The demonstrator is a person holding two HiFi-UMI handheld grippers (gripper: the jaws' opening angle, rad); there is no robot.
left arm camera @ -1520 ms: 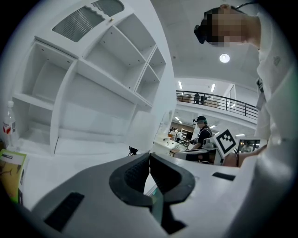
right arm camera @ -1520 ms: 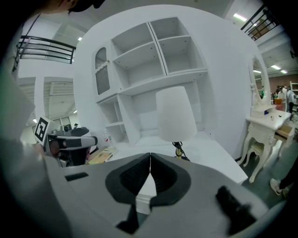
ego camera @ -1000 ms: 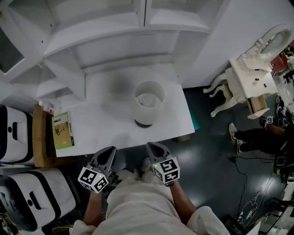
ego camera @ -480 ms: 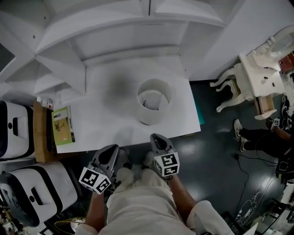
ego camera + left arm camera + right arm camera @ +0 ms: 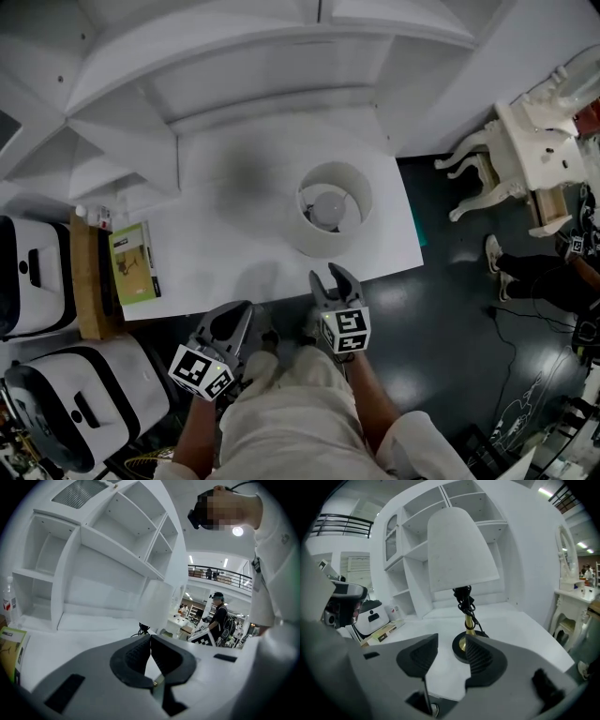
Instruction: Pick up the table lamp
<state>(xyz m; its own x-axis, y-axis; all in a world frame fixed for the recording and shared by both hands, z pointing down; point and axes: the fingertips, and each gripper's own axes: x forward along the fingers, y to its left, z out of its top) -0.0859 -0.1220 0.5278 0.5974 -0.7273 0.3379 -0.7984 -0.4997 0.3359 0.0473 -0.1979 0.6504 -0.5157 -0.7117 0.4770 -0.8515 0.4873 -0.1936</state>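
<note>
The table lamp (image 5: 334, 207) stands on the white table (image 5: 234, 244) near its front right edge, seen from above as a round white shade. In the right gripper view its shade (image 5: 457, 550), cord-wrapped brass stem (image 5: 468, 623) and black base (image 5: 457, 654) stand just beyond my jaws. My right gripper (image 5: 335, 277) (image 5: 451, 641) is at the table's front edge, a little short of the lamp; its jaws are opening with nothing between them. My left gripper (image 5: 234, 319) (image 5: 150, 638) hangs back below the table edge, shut and empty; the lamp shade (image 5: 157, 604) shows ahead of it.
A white shelf unit (image 5: 234, 75) backs the table. A green book (image 5: 136, 262) and a small bottle (image 5: 94, 216) sit at the left end, by a wooden stand (image 5: 86, 281) and white appliances (image 5: 28, 272). White carved furniture (image 5: 534, 141) and a person (image 5: 544, 272) are at right.
My right gripper's jaws have parted from shut, and it has moved forward to the table's front edge by the lamp. The left gripper has barely moved.
</note>
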